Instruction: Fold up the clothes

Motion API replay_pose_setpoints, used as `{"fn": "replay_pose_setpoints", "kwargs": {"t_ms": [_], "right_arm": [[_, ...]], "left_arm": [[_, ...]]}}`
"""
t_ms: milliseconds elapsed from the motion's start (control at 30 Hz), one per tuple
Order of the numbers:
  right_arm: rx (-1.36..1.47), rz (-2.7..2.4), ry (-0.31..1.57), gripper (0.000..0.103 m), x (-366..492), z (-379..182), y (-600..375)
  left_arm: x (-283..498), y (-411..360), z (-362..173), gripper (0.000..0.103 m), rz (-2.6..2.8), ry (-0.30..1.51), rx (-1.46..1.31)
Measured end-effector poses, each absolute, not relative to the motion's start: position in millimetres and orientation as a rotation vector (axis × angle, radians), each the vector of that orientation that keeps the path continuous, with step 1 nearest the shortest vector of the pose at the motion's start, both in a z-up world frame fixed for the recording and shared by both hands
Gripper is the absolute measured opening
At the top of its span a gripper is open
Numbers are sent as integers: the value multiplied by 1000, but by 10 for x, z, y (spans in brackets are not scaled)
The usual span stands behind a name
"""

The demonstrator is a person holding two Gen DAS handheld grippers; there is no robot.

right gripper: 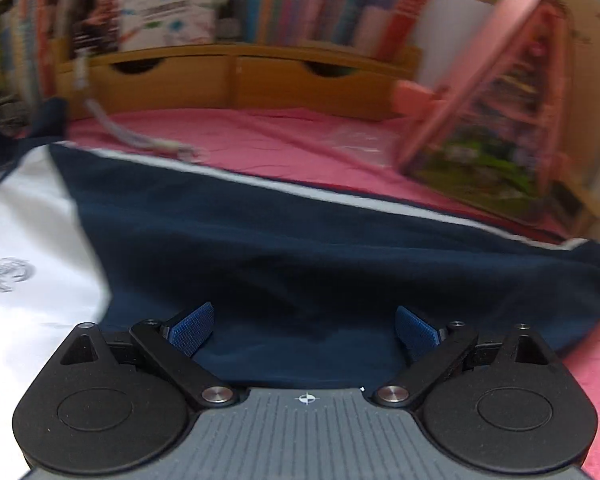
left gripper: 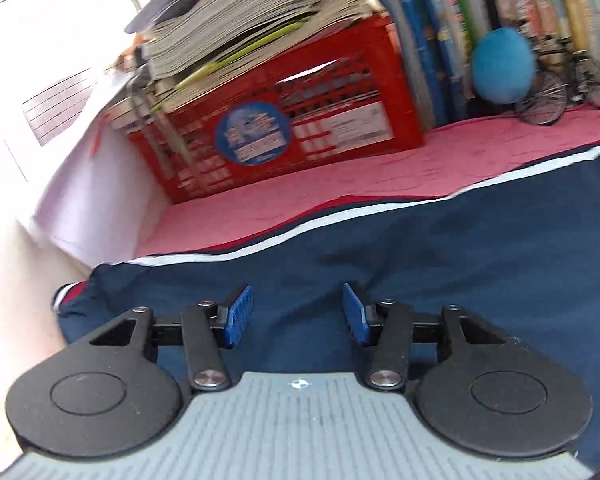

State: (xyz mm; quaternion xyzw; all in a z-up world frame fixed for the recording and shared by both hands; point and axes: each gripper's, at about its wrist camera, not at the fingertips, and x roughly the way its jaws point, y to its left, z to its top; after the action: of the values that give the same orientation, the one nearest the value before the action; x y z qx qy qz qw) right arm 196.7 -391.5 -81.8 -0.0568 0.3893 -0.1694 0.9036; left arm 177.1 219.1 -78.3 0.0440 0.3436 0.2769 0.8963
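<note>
A navy garment [left gripper: 440, 264] with a white and red edge stripe lies spread on a pink cloth [left gripper: 340, 184]. My left gripper [left gripper: 298, 314] hovers open over its left sleeve end, with nothing between the blue pads [left gripper: 240, 314]. In the right wrist view the same navy garment [right gripper: 300, 248] shows a white front panel [right gripper: 28, 264] with a faint grey print at the left. Open above the navy sleeve part stands my right gripper [right gripper: 304, 330], its blue pads [right gripper: 192, 328] wide apart and holding nothing.
A red crate [left gripper: 300, 128] stacked with papers stands at the back left, beside upright books, a blue ball [left gripper: 502, 66] and small wire bicycle models [left gripper: 556, 84]. On the right sit a wooden drawer unit [right gripper: 236, 80], a tilted pink box [right gripper: 500, 120] and a cable [right gripper: 140, 140].
</note>
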Motion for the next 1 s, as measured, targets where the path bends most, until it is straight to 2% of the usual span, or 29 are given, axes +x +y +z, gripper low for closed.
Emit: {"fn": "replay_pose_setpoints", "kwargs": {"t_ms": [67, 133, 333, 433, 567, 667, 800, 933, 1000], "right_arm": [[-137, -460, 777, 78, 1741, -736, -4176], [-83, -364, 688, 81, 1347, -586, -4351], [-78, -123, 505, 85, 357, -335, -4176], [-148, -9, 461, 90, -38, -234, -3950], [-263, 179, 409, 95, -588, -85, -3575], [-303, 316, 414, 98, -984, -36, -3330], [-458, 458, 402, 98, -1569, -178, -2925], [-715, 556, 335, 100, -2179, -583, -2400], [-838, 584, 294, 101, -2405, -810, -2175]], "left_arm": [[1743, 2209, -819, 47, 595, 720, 84], [1475, 2199, -709, 47, 481, 696, -22], [585, 1699, -372, 48, 205, 598, 57], [198, 1365, -252, 49, 71, 569, 87], [-373, 912, -253, 58, -59, 538, 153], [-813, 618, -317, 58, -134, 534, 218], [-1401, 314, -412, 60, -204, 528, 267], [-1885, 130, -595, 72, -293, 514, 331], [-2055, 48, -726, 72, -284, 500, 408]]}}
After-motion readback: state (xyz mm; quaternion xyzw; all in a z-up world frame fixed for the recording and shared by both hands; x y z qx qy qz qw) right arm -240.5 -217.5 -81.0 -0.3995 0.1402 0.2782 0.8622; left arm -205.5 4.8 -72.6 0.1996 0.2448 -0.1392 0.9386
